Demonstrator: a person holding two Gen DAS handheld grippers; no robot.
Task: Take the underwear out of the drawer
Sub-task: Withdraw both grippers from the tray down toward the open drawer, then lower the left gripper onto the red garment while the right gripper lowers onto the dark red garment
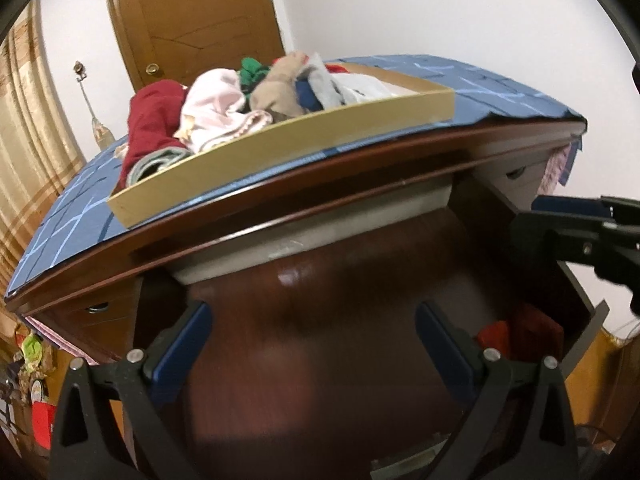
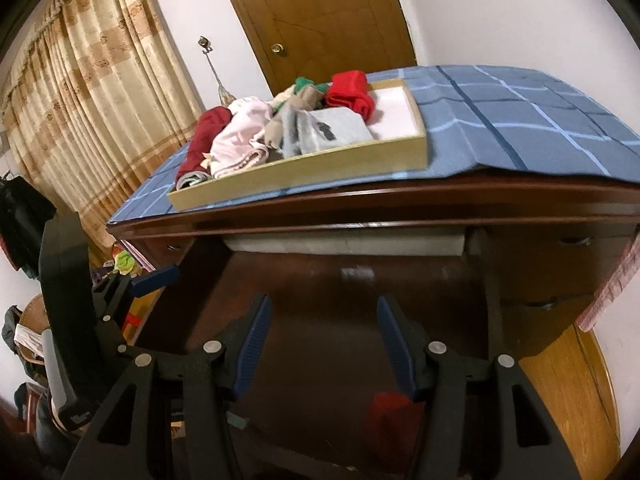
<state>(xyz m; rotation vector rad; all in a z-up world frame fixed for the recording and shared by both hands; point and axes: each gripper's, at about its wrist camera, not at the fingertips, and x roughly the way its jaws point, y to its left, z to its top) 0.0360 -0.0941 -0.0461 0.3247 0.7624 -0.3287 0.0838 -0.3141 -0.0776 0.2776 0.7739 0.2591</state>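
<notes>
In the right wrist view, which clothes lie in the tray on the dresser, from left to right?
Dark red garment → pale pink garment → grey folded garment → bright red garment.

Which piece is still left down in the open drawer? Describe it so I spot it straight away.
Start at the dark wooden dresser with the blue checked cloth and tray on top. Below it the drawer stands open. The red garment lies near its front, the only bright thing on the dark, bare bottom.

Open drawer [image 2: 352, 304] — red underwear [image 2: 394, 412] inside
</notes>
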